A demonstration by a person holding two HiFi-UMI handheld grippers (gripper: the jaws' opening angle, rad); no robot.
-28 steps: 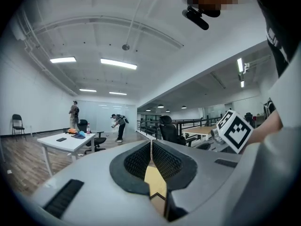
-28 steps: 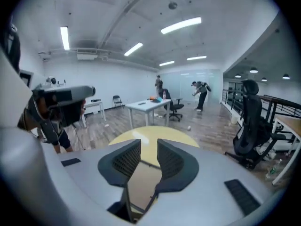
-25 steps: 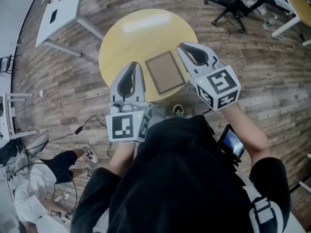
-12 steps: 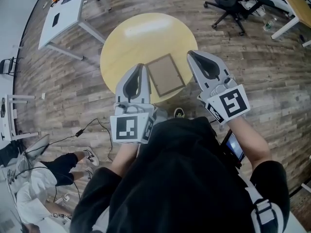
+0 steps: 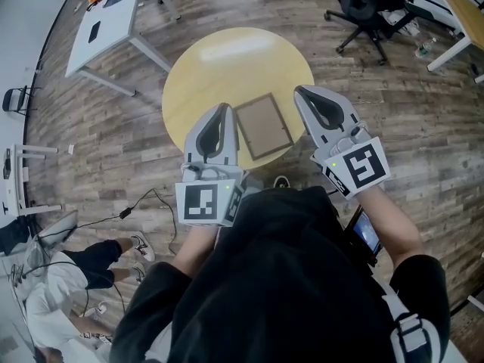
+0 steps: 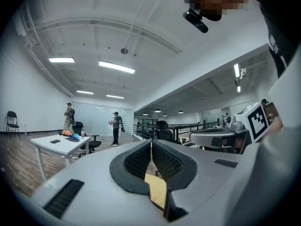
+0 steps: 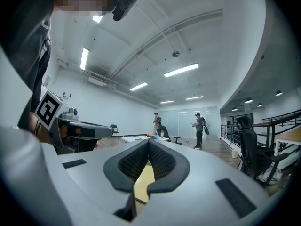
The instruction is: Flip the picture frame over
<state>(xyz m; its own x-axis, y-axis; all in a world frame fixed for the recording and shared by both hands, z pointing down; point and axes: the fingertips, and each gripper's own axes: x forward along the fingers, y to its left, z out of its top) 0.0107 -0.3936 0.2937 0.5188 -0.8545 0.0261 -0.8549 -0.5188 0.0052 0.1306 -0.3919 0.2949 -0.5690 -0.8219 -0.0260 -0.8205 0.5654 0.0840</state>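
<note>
The picture frame [image 5: 262,127] lies flat on the round yellow table [image 5: 219,59], near its front edge, with its brown board side up. My left gripper [image 5: 223,109] hovers just left of the frame and my right gripper [image 5: 302,91] just right of it; neither touches it. In the left gripper view the left gripper [image 6: 151,142] has its ribbed pads together with nothing between them. The right gripper [image 7: 149,141] is likewise shut and empty. Both point level across the room, and a strip of yellow table [image 7: 143,182] shows below the pads.
A white desk [image 5: 106,21] stands at the far left and a black office chair [image 5: 370,6] at the far right. A person [image 5: 68,271] sits on the wooden floor at lower left beside a cable [image 5: 136,195]. Two people [image 7: 197,128] stand far off.
My right gripper has drawn away from the frame's right edge, a little to the right and upward. The frame and the left gripper stay where they were.
</note>
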